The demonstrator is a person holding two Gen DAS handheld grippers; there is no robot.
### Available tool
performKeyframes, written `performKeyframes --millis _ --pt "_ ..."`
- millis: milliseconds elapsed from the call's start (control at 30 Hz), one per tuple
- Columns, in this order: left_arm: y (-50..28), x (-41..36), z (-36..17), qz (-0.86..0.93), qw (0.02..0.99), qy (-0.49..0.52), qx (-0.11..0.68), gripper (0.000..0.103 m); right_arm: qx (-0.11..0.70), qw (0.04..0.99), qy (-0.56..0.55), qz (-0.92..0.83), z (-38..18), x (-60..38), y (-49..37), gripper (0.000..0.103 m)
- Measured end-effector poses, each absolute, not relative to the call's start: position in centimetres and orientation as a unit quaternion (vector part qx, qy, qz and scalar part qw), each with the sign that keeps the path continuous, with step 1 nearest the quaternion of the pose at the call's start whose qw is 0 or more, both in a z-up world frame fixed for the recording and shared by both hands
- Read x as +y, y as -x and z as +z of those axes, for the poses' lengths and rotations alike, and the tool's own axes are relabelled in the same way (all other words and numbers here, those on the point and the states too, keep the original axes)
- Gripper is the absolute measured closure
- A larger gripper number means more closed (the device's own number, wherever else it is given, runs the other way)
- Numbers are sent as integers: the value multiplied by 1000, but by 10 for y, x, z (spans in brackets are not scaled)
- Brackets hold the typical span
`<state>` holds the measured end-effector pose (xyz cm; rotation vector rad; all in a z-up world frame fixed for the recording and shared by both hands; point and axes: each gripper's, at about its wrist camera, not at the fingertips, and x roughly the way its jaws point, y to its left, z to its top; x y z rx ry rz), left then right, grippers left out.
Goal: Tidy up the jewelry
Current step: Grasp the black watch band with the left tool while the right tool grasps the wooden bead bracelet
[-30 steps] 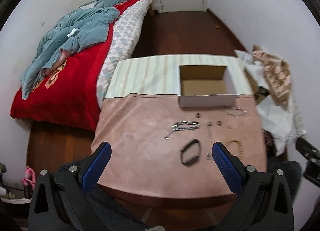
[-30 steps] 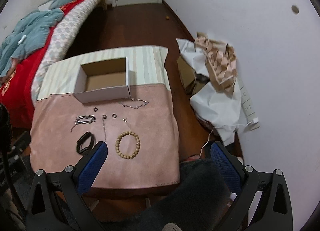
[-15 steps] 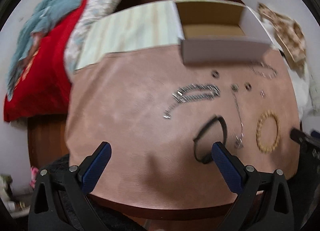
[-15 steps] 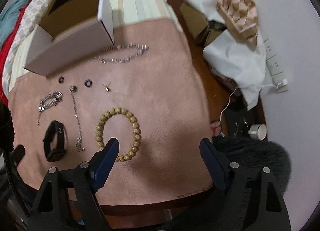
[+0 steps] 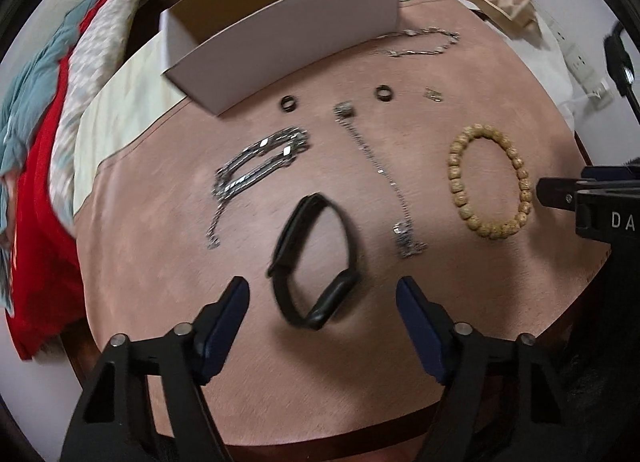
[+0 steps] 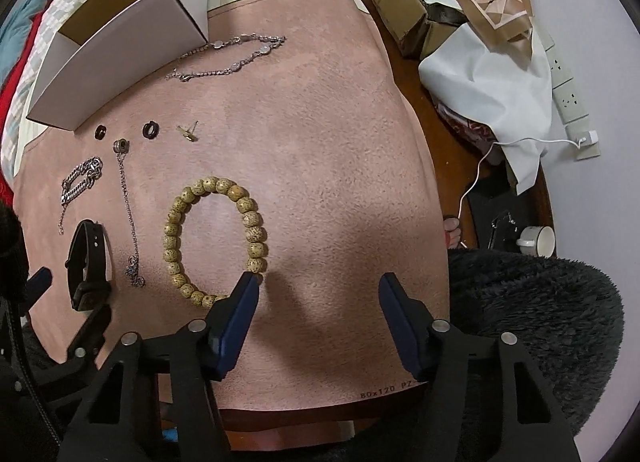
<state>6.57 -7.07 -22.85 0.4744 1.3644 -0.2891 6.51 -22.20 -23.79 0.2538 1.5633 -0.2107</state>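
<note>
Hovering both tools over the pink bench (image 6: 340, 142), I see my left tool (image 5: 322, 312) with its jaws just narrowed but clamping nothing; the black wristband (image 5: 314, 258) lies just beyond them, untouched. My right tool (image 6: 318, 294) has been closing too and holds nothing, its left finger (image 6: 240, 310) overlapping the near edge of the wooden bead bracelet (image 6: 216, 240). Beyond the bead bracelet lie a thin chain (image 6: 128, 206), small rings (image 6: 151, 129) and a silver bracelet (image 6: 230, 56), with the open white box (image 6: 120, 42) just behind them.
</note>
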Motion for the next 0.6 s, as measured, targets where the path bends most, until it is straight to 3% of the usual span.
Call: performKeyframes --millis 67,133,233,500,600 --pt "-64 -76 -233 -136 736 -221 625 53 701 698 -115 -94 -240 -223 -66 41" --pt "-66 -78 -237 -137 731 -226 629 77 700 698 -117 -92 -242 -223 -66 42" --pt "-69 -75 -241 -137 732 -225 629 89 700 699 -121 -86 -246 -222 -68 45" --pt "-74 -46 -242 -92 745 -194 632 94 687 715 -93 -90 -252 -209 -74 57" --pt "-74 -39 -241 -83 749 -181 632 94 685 719 -74 -89 -250 -197 -76 78"
